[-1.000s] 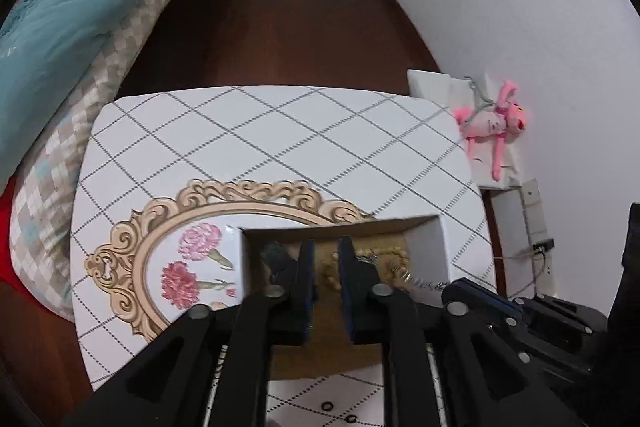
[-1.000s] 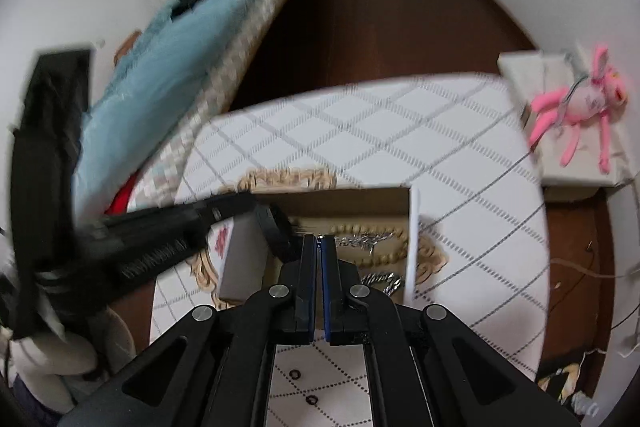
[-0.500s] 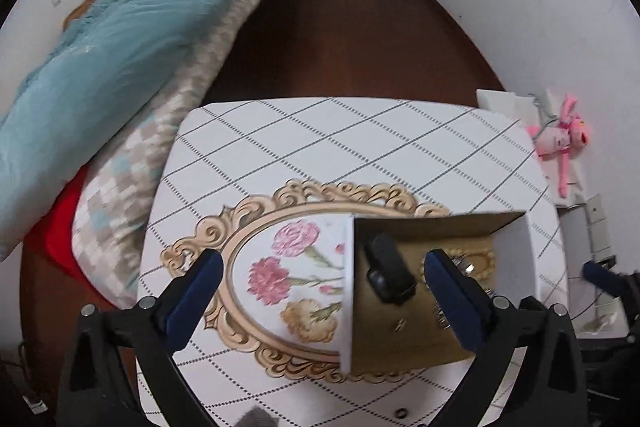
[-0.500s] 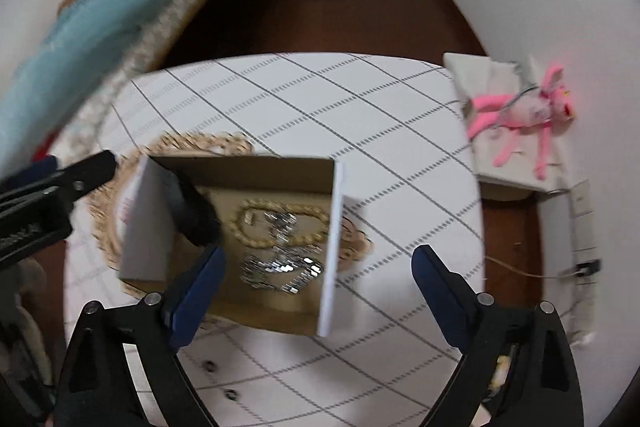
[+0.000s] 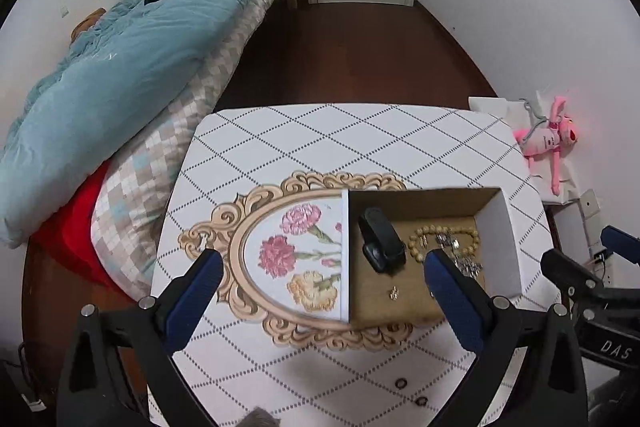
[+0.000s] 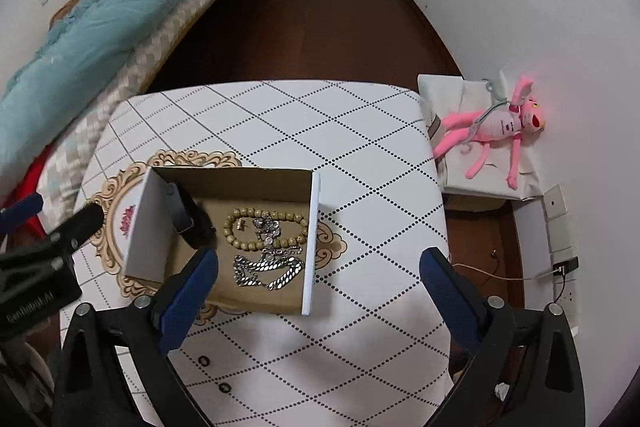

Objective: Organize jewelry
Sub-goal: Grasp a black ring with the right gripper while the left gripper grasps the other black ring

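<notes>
Now both the left tongs [image 5: 320, 291] and right tongs [image 6: 318, 281], shut 1 s ago, hang wide open and empty above the desk [image 6: 280, 115], leaving watch [image 5: 380, 243], bead bracelet [image 6: 264, 229] and chain [image 6: 268, 273] in the box [image 6: 312, 235].

Both grippers hover with fingers spread wide and nothing between them: left gripper [image 5: 320, 291], right gripper [image 6: 318, 281].

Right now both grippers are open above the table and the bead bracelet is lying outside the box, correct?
Not quite: the bead bracelet lies inside the box, beside the silver chain, as the right wrist view shows. Both the left gripper and the right gripper are open.
</notes>
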Motion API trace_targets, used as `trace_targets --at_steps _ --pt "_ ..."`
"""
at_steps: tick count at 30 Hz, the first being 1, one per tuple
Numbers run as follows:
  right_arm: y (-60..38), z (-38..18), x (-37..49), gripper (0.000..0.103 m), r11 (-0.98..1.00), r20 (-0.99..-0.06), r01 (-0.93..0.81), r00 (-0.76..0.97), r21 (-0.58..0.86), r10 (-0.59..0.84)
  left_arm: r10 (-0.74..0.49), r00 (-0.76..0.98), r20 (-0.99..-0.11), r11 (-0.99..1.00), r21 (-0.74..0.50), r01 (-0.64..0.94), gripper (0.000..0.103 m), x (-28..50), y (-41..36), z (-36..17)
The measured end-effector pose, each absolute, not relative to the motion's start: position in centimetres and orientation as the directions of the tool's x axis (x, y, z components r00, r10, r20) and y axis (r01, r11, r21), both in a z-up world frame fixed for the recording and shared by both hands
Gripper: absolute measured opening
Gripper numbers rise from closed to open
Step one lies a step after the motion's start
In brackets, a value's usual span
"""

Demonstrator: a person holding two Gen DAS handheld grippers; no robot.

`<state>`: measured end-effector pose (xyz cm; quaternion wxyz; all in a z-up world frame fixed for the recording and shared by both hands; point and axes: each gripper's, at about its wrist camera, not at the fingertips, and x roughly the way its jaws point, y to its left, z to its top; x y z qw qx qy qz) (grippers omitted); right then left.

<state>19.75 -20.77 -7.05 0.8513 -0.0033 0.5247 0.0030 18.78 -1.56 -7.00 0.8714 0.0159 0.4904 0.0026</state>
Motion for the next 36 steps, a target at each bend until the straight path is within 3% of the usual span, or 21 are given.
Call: trace_targets --at_steps 8,19,21,28,33,36 --pt "-19.9 -8.2 14.8 0.102 0.999 -0.905 -0.020 0.423 0.048 0.052 0.056 0.449 -0.892 0.998 0.052 -0.021 0.103 13.9 0.0 -10.2" --pt "-16.5 -17.1 8.4 0.102 0.992 -0.952 -0.060 0.280 0.112 0.125 0.083 0.216 -0.973 0.996 0.085 -0.002 0.103 8.3 2.3 -20.4" --pt "-16.0 -18.0 8.0 0.096 0.990 -0.952 -0.070 0.272 0.124 0.139 0.070 0.183 -0.981 0.997 0.071 -0.002 0.103 7.9 2.6 -21.6" --pt "-14.3 -20.0 7.7 0.049 0.983 -0.954 -0.095 0.242 0.156 0.175 0.019 0.177 -0.984 1.000 0.016 -0.018 0.103 7.8 3.1 -22.2" --pt "-13.4 -20.3 7.7 0.040 0.983 -0.951 -0.104 0.256 0.153 0.175 0.004 0.191 -0.982 1.000 -0.002 -0.030 0.103 7.3 3.2 -22.4" --pt "-13.0 -20.3 7.9 0.019 0.987 -0.949 -0.103 0.276 0.126 0.150 0.007 0.193 -0.981 0.999 0.000 -0.037 0.103 7.2 3.1 -22.4"
